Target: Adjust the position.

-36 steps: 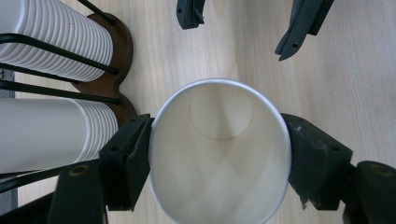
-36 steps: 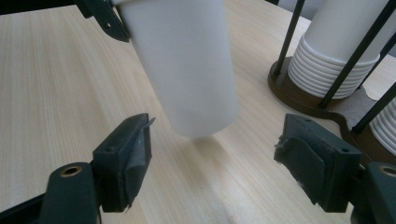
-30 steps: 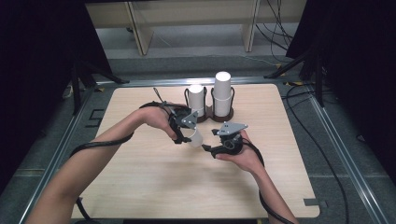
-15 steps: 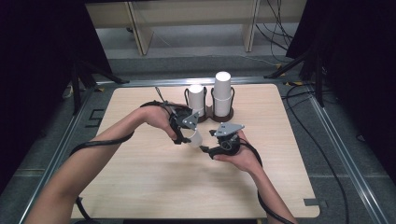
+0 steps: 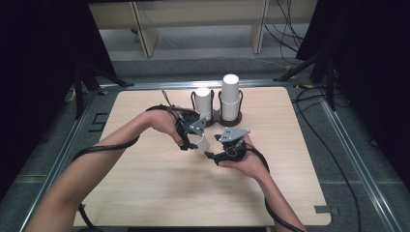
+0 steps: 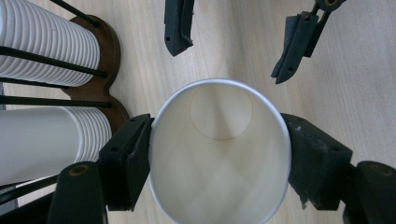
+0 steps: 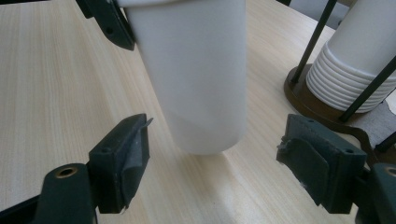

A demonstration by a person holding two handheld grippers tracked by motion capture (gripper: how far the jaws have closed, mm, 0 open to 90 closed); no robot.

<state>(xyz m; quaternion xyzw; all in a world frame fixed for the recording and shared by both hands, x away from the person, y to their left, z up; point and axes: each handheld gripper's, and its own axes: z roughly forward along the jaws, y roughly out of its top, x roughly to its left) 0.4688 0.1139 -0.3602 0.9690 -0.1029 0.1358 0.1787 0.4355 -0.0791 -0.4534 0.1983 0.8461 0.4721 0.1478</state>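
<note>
While the left tool (image 6: 219,154) clamps the paper cup (image 6: 219,158), the right tool (image 7: 224,163) gapes empty.

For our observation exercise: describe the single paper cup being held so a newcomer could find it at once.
On the wooden table, in front of the dark cup holder with two white stacks, the left gripper clamps one paper cup. Unlike the stacked cups, it is alone, lifted and empty.
</note>
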